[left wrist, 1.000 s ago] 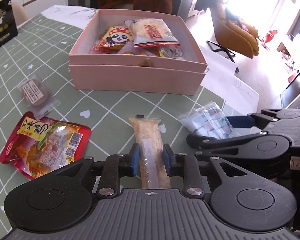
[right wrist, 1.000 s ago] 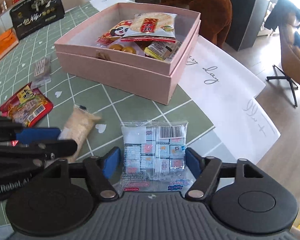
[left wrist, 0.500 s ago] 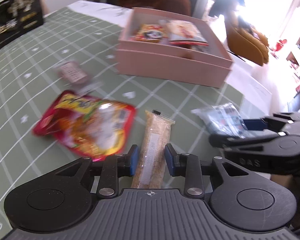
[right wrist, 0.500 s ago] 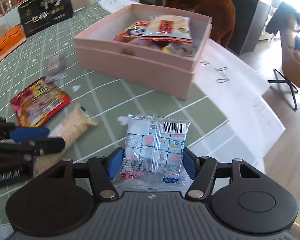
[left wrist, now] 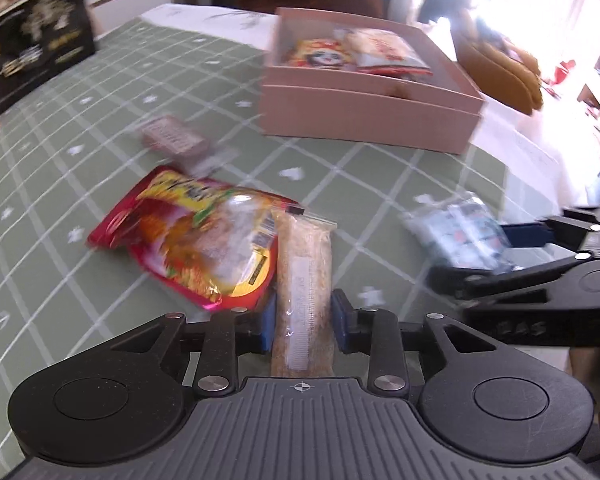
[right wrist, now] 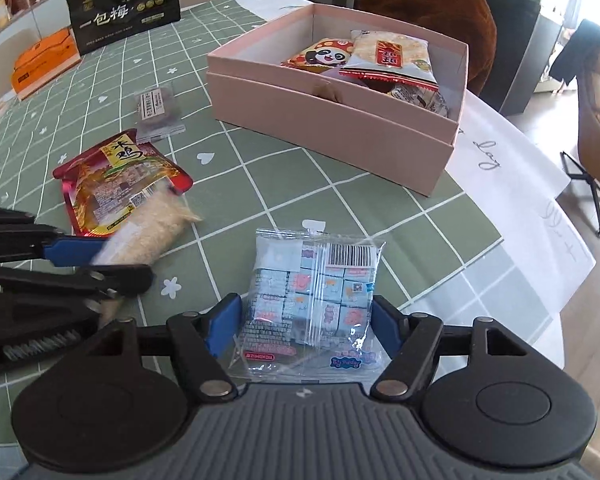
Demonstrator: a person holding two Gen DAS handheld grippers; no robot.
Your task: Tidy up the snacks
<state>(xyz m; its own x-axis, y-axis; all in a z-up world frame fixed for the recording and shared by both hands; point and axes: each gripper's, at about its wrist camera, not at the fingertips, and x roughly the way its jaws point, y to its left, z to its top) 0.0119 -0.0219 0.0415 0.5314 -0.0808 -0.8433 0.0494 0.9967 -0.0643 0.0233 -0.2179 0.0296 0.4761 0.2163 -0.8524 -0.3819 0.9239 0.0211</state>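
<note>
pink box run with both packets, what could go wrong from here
1. The right gripper has its jaws opening around the clear candy-cube packet; the slippery film could drop short of the pink box.
2. The left gripper pinches only the near end of the long beige snack bar, which overlaps the red chicken-snack pouch and may drag it.
</note>
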